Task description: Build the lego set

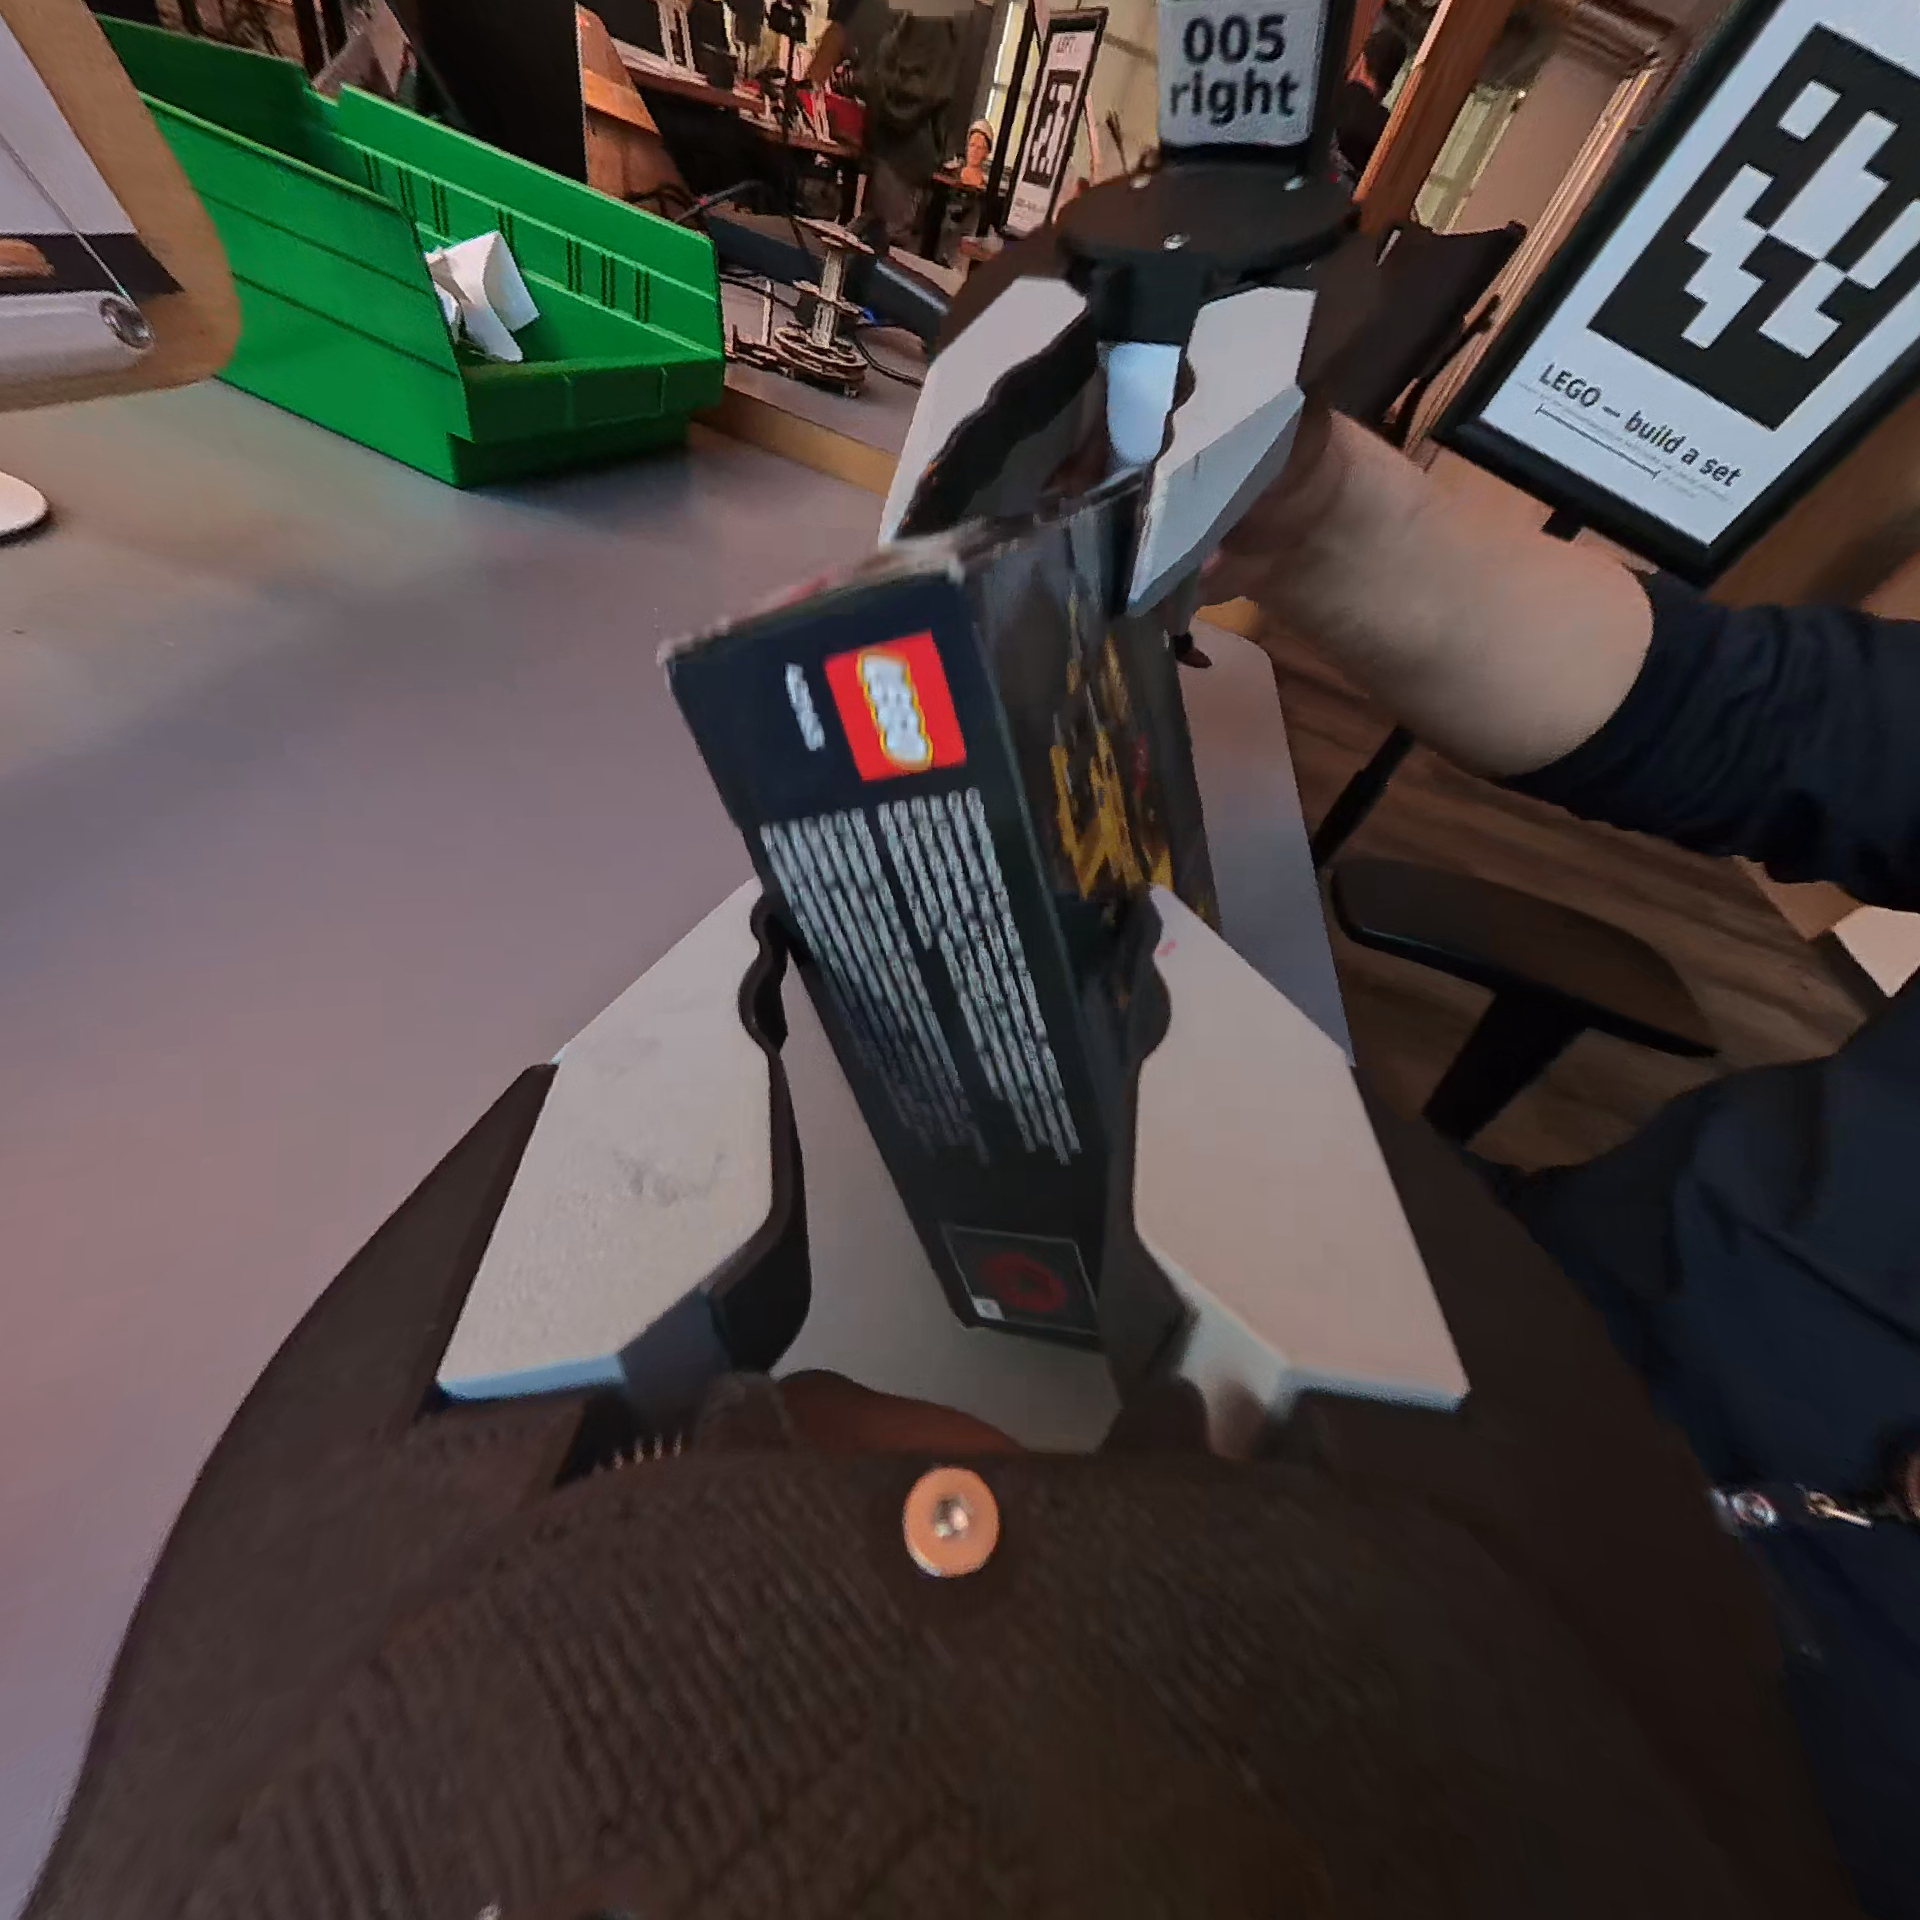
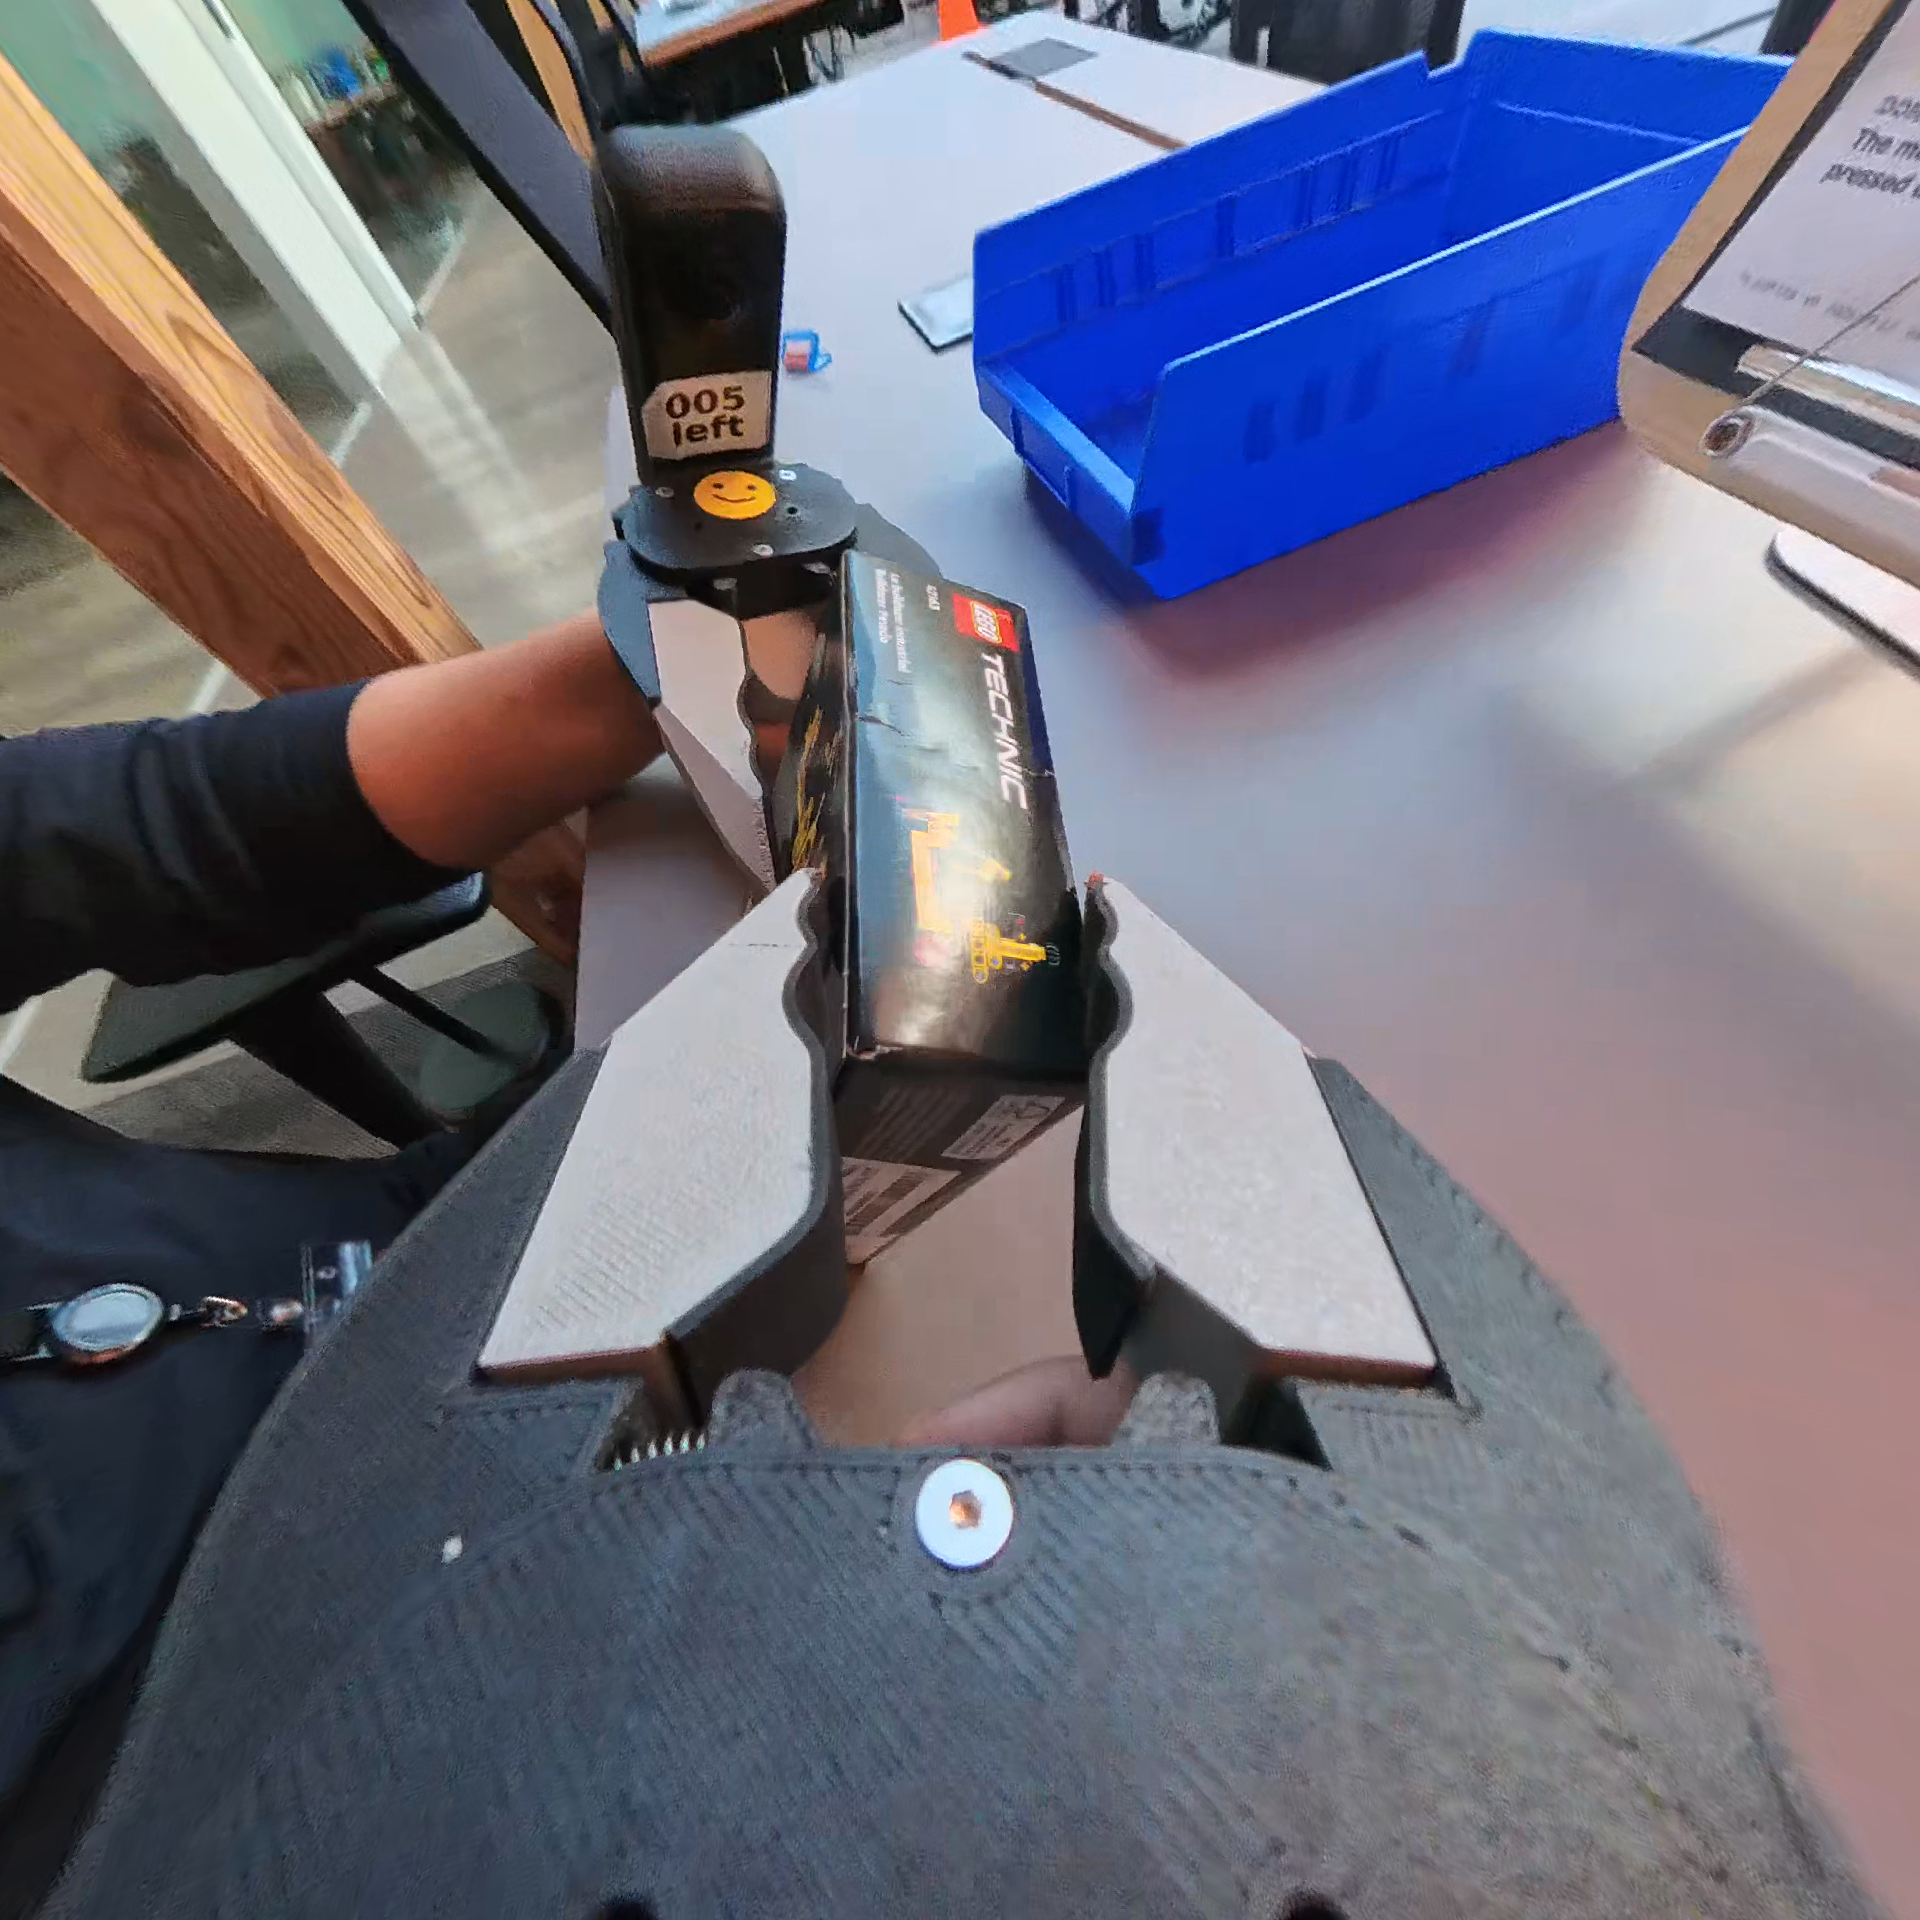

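Note:
A black lego box (image 1: 935, 935) with a red logo patch and a yellow machine picture is held in the air above the grey table (image 1: 312, 779) between both grippers. My left gripper (image 1: 961, 925) is shut on one end of the box. My right gripper (image 2: 951, 904) is shut on the other end of the box (image 2: 956, 831). In the left wrist view the right gripper (image 1: 1029, 540) clamps the far end. In the right wrist view the left gripper (image 2: 769, 790) grips the far end. A hand holds each gripper.
A green bin (image 1: 436, 281) with white paper inside stands at the far left of the table. A blue bin (image 2: 1340, 301) stands on the table (image 2: 1455, 831) to the right. A framed marker sign (image 1: 1714, 270) and a clipboard stand (image 2: 1818, 260) are nearby. A chair (image 2: 312, 997) is beside the table. About 6 cm separates my left fingertips from my right.

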`<move>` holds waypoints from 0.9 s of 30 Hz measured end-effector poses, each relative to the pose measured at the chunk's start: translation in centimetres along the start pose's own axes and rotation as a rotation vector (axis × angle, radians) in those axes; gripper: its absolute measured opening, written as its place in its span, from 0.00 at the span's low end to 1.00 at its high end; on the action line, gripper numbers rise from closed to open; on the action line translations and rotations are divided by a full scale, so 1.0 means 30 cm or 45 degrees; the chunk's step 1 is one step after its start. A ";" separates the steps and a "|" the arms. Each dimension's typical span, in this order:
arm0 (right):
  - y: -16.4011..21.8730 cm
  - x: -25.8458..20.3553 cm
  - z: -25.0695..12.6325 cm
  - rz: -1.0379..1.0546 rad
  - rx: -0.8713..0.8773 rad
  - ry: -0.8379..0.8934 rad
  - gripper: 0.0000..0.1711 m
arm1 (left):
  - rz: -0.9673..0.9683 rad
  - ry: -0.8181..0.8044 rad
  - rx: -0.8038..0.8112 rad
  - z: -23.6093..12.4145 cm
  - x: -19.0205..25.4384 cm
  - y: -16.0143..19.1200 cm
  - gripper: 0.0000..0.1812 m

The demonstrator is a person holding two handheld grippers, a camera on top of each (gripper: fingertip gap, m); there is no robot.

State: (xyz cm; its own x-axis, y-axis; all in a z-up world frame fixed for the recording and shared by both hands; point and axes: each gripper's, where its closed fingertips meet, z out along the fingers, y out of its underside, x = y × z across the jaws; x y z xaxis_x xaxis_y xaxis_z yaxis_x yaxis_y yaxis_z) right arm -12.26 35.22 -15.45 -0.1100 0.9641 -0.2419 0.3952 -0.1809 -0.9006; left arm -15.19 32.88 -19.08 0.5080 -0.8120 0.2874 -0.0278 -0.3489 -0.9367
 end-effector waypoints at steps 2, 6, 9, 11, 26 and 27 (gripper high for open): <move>0.023 0.008 0.019 0.054 -0.019 -0.060 0.27 | -0.038 0.034 -0.016 0.023 -0.003 -0.005 0.41; 0.026 0.033 0.030 0.045 0.015 -0.085 0.26 | -0.173 0.041 0.022 0.039 -0.038 -0.022 0.36; 0.016 0.031 0.031 -0.021 0.004 -0.064 0.26 | -0.235 0.069 0.076 0.028 -0.037 -0.035 0.32; 0.010 0.029 0.030 -0.100 -0.040 -0.022 0.24 | -0.234 0.057 0.081 0.025 -0.038 -0.035 0.32; -0.038 -0.016 0.031 -0.549 -0.621 0.293 0.15 | -0.154 0.030 0.110 0.020 -0.010 -0.042 0.32; -0.034 -0.020 0.034 -0.544 -0.644 0.283 0.15 | -0.144 0.030 0.112 0.019 -0.007 -0.042 0.32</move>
State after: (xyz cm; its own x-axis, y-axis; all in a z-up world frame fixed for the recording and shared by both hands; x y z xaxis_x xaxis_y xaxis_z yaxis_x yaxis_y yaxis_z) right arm -13.53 34.61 -14.75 -0.1823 0.9573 0.2244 0.7409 0.2837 -0.6088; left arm -14.78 33.76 -18.07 0.4831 -0.7809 0.3959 0.1050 -0.3973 -0.9117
